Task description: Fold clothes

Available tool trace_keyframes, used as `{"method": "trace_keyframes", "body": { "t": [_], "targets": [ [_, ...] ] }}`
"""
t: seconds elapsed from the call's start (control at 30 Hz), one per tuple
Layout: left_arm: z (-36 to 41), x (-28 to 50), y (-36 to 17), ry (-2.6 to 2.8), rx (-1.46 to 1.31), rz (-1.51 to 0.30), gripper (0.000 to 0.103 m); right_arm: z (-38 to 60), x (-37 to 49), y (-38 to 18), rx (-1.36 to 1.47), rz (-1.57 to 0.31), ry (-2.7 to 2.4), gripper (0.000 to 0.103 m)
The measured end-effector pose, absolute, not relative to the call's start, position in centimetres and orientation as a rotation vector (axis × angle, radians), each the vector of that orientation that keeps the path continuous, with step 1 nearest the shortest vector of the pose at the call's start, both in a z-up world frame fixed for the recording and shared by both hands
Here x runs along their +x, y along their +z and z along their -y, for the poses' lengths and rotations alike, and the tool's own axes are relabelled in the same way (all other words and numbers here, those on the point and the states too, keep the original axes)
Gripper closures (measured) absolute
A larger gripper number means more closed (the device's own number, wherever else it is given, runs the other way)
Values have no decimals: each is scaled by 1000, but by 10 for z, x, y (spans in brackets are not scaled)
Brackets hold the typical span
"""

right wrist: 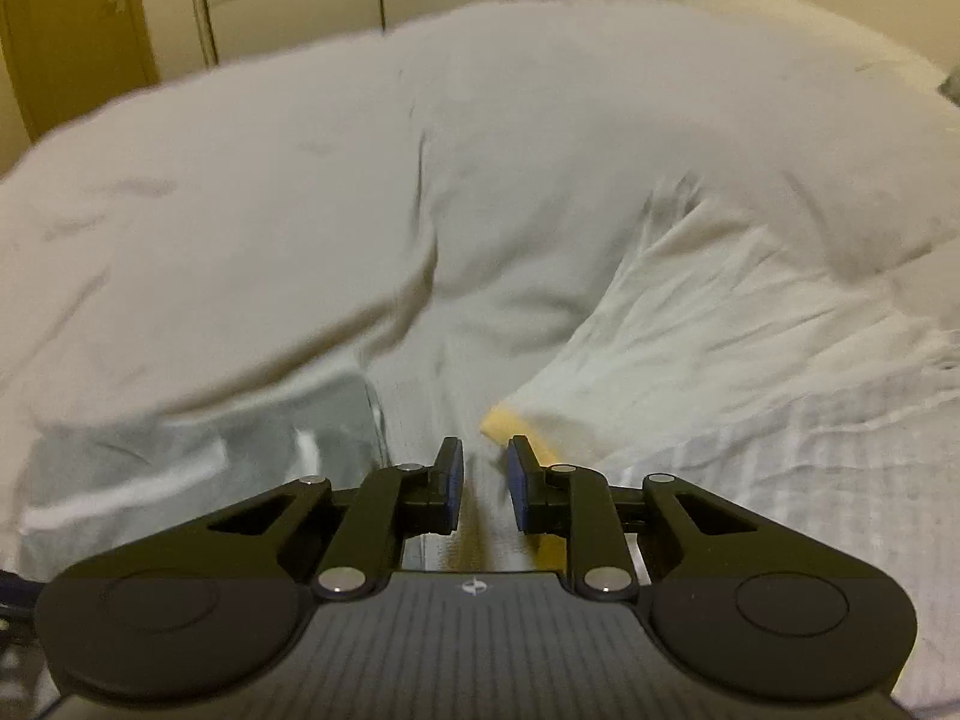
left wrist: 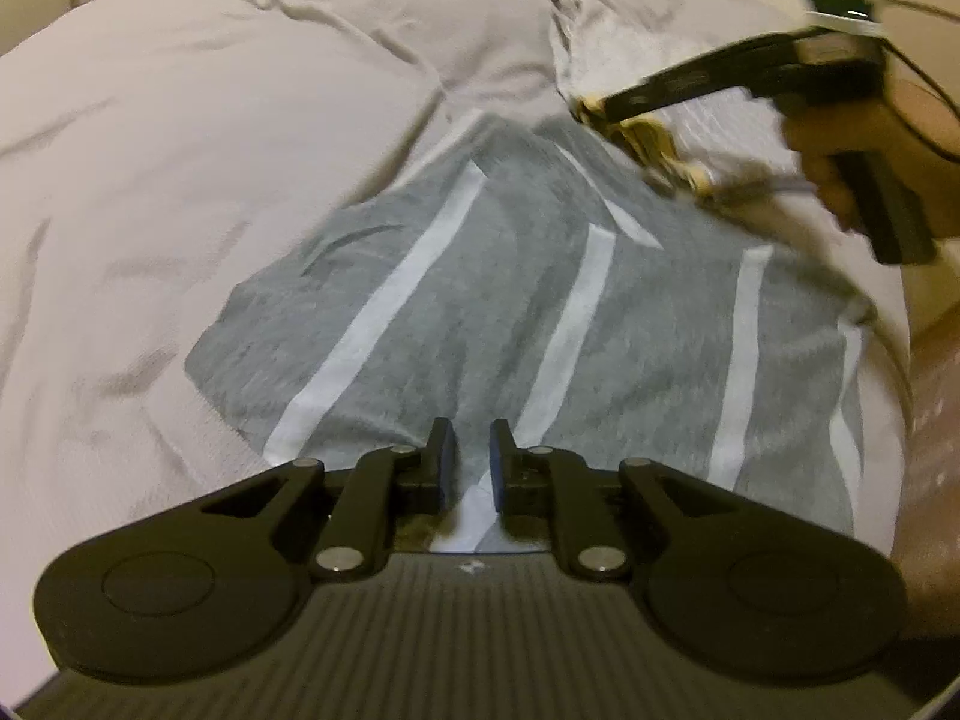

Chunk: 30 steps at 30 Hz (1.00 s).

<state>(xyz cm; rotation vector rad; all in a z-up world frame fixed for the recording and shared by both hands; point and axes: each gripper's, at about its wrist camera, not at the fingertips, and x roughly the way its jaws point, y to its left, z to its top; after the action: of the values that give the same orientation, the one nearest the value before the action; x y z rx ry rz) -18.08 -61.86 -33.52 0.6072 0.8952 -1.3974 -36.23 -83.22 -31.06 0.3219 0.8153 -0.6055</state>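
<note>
Grey garment (left wrist: 480,312): soft knit with white stripes, spread flat on the bed (left wrist: 180,150) for folding.
Left hand-held gripper (left wrist: 471,456): mine, jaws parted, over its near edge, gripping nothing.
Right hand-held gripper (right wrist: 485,471): released, beside a white, yellow-trimmed cloth (right wrist: 690,330).

Lying spread flat near the right edge of the scene: a grey garment with white stripes (left wrist: 510,312), its stripes running from near to far and angling at a fold toward the far end, with a few soft wrinkles on its left side. Sitting just beyond it, to the far right: a white ribbed garment with yellow trim (right wrist: 720,324), bunching into gathered pleats and blurring at its edges.
</note>
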Motion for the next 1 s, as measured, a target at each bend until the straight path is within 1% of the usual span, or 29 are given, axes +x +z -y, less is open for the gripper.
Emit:
{"method": "trace_keyframes", "body": {
  "t": [0.1, 0.17, 0.23, 0.27, 0.4, 0.57, 0.67, 0.7, 0.73, 0.8, 1.0],
  "targets": [
    [599, -180, -324, -1333, 548, -903, 92, 803, -383, -288, 320, -811, -576, 80],
    [579, -182, -314, -1298, 518, -916, 92, 781, -394, -280, 332, -821, -546, 78],
    [557, -185, -305, -1282, 511, -918, 91, 754, -412, -276, 356, -835, -516, 69],
    [548, -188, -302, -1281, 514, -915, 91, 740, -422, -276, 366, -843, -503, 68],
    [519, -215, -293, -1295, 549, -906, 91, 702, -454, -282, 396, -895, -493, 67],
    [502, -261, -285, -1379, 644, -804, 85, 668, -487, -286, 393, -949, -453, 67],
    [497, -276, -291, -1399, 600, -822, 76, 658, -499, -287, 380, -961, -390, 67],
    [496, -278, -297, -1407, 559, -847, 72, 656, -502, -287, 380, -955, -369, 65],
    [495, -280, -302, -1415, 516, -872, 68, 657, -505, -290, 381, -944, -350, 61],
    [490, -285, -313, -1432, 447, -890, 65, 665, -511, -299, 386, -909, -340, 57],
    [487, -316, -338, -1375, 419, -734, 66, 700, -548, -328, 496, -759, -407, 57]
  ]
}}
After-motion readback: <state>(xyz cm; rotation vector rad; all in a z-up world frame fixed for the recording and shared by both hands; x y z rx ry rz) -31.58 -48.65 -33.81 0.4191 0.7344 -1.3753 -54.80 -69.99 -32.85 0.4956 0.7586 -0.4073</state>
